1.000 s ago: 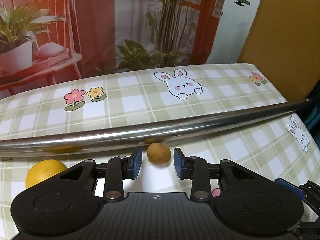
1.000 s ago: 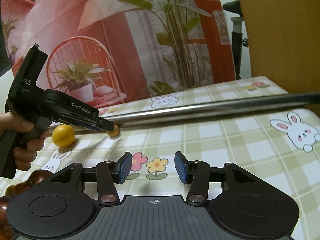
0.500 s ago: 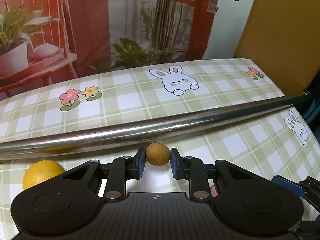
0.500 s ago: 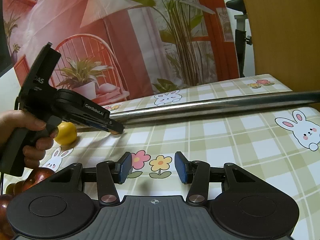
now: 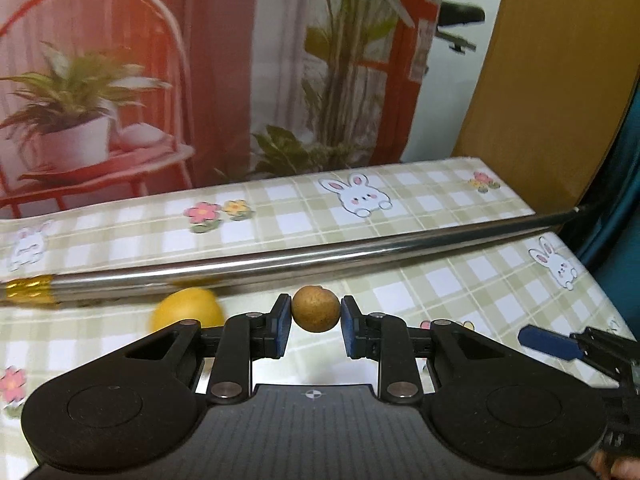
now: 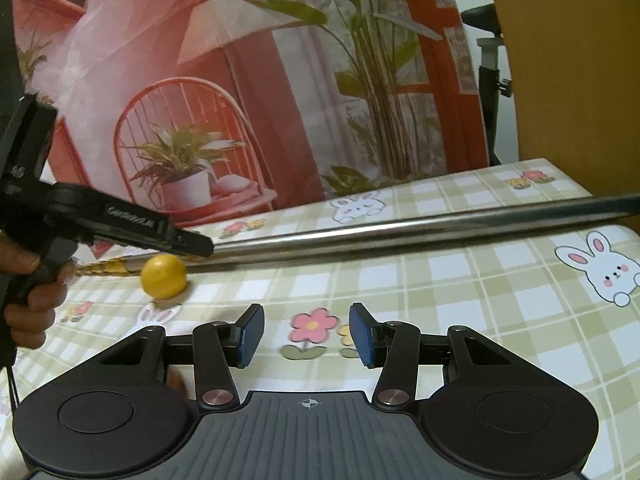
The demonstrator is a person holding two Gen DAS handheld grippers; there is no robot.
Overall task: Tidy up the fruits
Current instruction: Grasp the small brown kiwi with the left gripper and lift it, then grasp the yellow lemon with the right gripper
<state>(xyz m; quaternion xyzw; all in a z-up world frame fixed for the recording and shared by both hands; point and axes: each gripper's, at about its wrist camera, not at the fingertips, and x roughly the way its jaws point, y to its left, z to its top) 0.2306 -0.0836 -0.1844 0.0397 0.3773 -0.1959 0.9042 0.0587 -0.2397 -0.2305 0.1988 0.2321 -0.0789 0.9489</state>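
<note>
Checked tablecloth (image 5: 400, 216), steel pole (image 5: 320, 258) across it; left gripper (image 5: 316, 322) clamps a small brown fruit (image 5: 316, 309), seemingly lifted. Round fruit could squirt free. Right gripper (image 6: 306, 334) gapes empty.

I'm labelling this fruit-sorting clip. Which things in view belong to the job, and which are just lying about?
Job:
- small brown fruit, clamped in the left gripper
- yellow fruit on the tablecloth
- right gripper, open, nothing between its jaws

Just lying about:
- metal pole
- checked tablecloth
</note>
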